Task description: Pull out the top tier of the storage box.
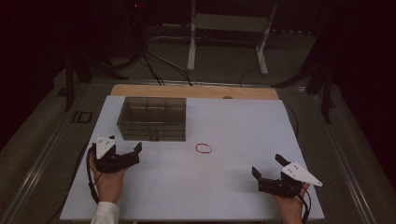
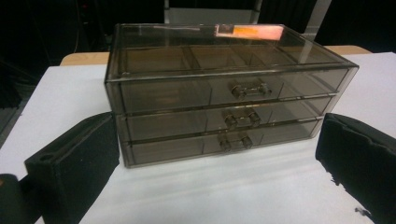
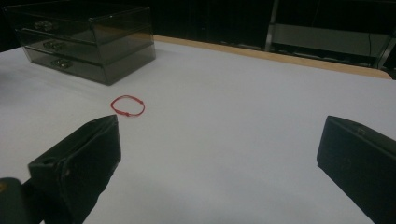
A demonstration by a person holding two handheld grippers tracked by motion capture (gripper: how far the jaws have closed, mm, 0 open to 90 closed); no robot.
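Observation:
A smoky clear drawer box [image 1: 152, 118] with three drawers stands at the back left of the white table [image 1: 233, 186]; all drawers [image 2: 219, 119] look closed. A thin red loop, like a string bracelet [image 1: 203, 148], lies flat on the table right of the box and shows in the right gripper view [image 3: 127, 106]. My left gripper [image 1: 125, 150] rests open just in front of the box, jaws wide apart facing the drawer fronts. Near the front right edge my right gripper [image 1: 267, 164] is open too, pointing toward the loop, with nothing between its jaws.
The wooden table edge [image 1: 196, 91] runs behind the white sheet. A metal stand [image 1: 229, 28] and cables [image 1: 154, 65] sit on the dark floor beyond. Bare white surface lies between the two grippers.

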